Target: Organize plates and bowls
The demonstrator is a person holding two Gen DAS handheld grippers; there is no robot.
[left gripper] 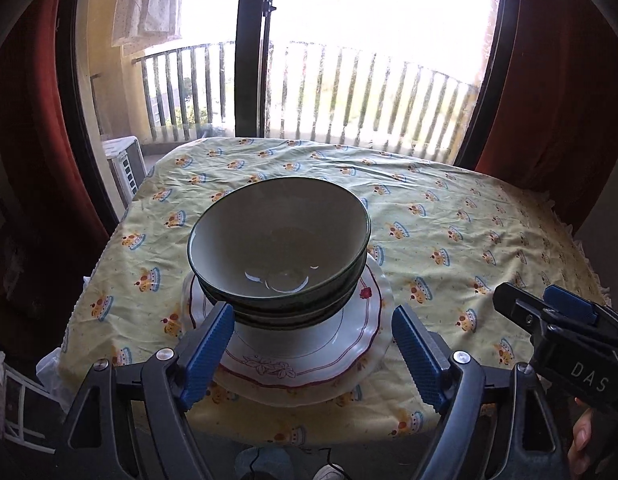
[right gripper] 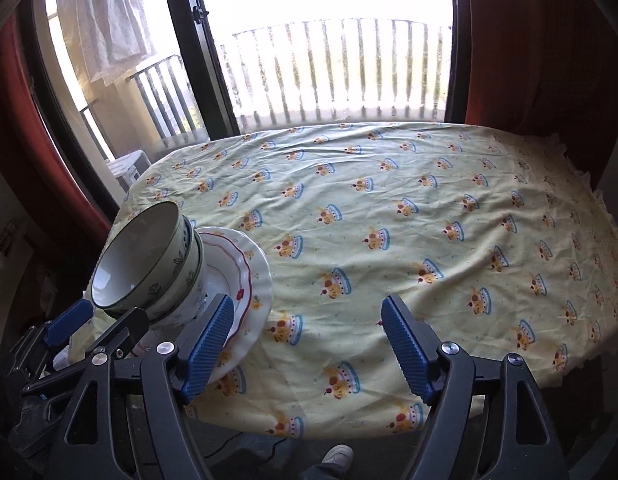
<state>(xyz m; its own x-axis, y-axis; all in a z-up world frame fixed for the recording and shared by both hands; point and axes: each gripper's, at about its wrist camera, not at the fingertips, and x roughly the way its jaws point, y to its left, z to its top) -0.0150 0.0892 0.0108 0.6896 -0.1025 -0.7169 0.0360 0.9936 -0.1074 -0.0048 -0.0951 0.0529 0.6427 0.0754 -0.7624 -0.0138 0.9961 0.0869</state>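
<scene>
A stack of green-rimmed bowls [left gripper: 279, 240] sits on white plates with red scalloped trim [left gripper: 309, 356] near the table's front left. My left gripper [left gripper: 313, 354] is open just in front of the stack, nothing between its blue pads. In the right wrist view the same bowls [right gripper: 145, 256] and plates [right gripper: 245, 276] are at the left. My right gripper [right gripper: 305, 346] is open over bare cloth to the right of the stack, and it also shows at the right edge of the left wrist view [left gripper: 549, 312]. The left gripper [right gripper: 93, 322] appears low left there.
A yellow tablecloth with crown prints [right gripper: 409, 220] covers the table. Behind it are a glass door, a balcony railing [left gripper: 349, 96] and red curtains [left gripper: 549, 100]. A person's shoe [right gripper: 339, 456] shows below the table's front edge.
</scene>
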